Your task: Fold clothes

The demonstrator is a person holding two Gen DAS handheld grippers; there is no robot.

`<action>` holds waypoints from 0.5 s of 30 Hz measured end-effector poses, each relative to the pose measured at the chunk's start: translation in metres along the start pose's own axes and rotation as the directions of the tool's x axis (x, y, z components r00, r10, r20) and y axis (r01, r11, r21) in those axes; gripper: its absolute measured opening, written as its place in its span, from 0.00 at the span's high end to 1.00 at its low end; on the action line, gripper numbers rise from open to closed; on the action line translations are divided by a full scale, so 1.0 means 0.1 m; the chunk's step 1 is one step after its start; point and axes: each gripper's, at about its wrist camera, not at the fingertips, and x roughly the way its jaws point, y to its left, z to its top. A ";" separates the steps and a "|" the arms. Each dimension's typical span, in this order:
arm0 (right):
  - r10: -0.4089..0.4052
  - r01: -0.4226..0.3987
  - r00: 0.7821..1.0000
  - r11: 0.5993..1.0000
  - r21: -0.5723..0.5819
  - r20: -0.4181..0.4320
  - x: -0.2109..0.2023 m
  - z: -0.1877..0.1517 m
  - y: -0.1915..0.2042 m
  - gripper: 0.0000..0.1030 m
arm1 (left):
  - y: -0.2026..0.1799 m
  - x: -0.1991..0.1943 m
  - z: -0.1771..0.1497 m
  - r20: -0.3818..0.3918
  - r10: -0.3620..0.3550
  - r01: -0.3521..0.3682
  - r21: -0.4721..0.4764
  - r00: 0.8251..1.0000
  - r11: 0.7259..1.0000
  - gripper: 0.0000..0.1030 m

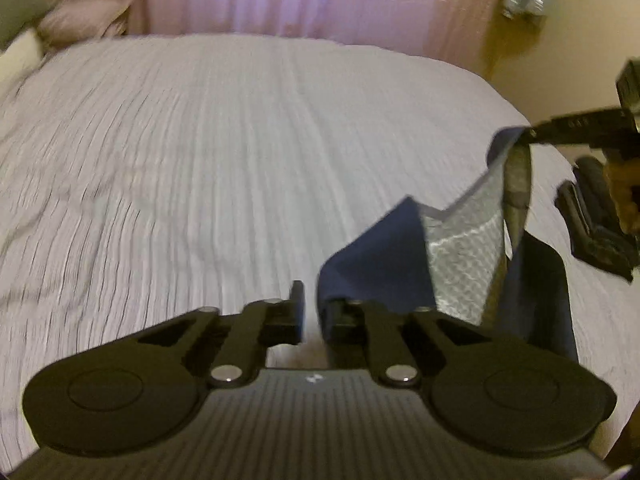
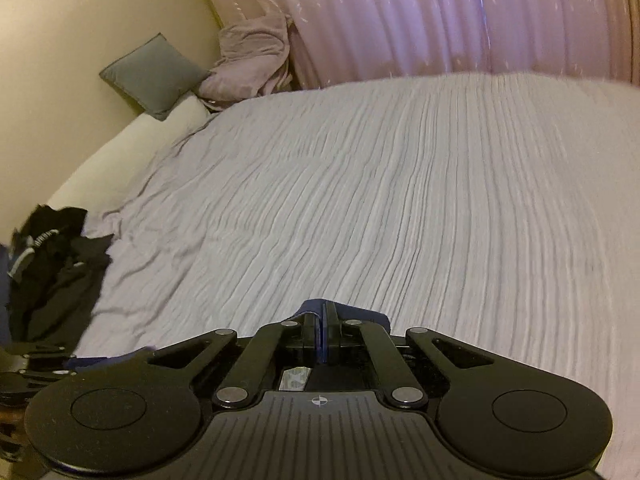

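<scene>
1. Grey ribbed bedspread on the bed (image 2: pixel 360 184) gives you a wide flat place to fold.
2. Dark clothes pile (image 2: pixel 52 272) waits at the bed's edge.
3. Navy garment (image 1: pixel 376 256) hangs lifted between your tools, so it can spread out.
4. Your right gripper (image 2: pixel 322 340) jaws pinch its edge.
5. Your left gripper (image 1: pixel 310 316) jaws sit slightly parted; cloth drapes over one, grip uncertain.

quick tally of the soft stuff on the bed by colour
navy: 1, the garment pinched by both grippers
black: 1, the clothes heap
grey: 1, the cushion
mauve: 1, the crumpled blanket
cream: 1, the pillow
total: 5
</scene>
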 end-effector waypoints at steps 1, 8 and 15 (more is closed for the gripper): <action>-0.011 0.011 1.000 1.000 -0.001 0.013 -0.05 -0.01 0.02 1.00 | -0.07 -0.03 0.04 0.014 -0.014 0.014 0.017 1.000 1.000 0.96; -0.149 0.146 0.977 0.989 0.030 0.150 -0.62 -0.13 0.03 1.00 | -0.37 -0.08 0.69 0.127 -0.142 0.129 0.106 0.982 0.986 0.96; -0.245 0.246 0.920 0.969 0.035 0.305 -1.13 0.36 -0.25 1.00 | -0.62 0.45 1.60 0.167 -0.248 0.236 0.087 0.954 0.968 0.82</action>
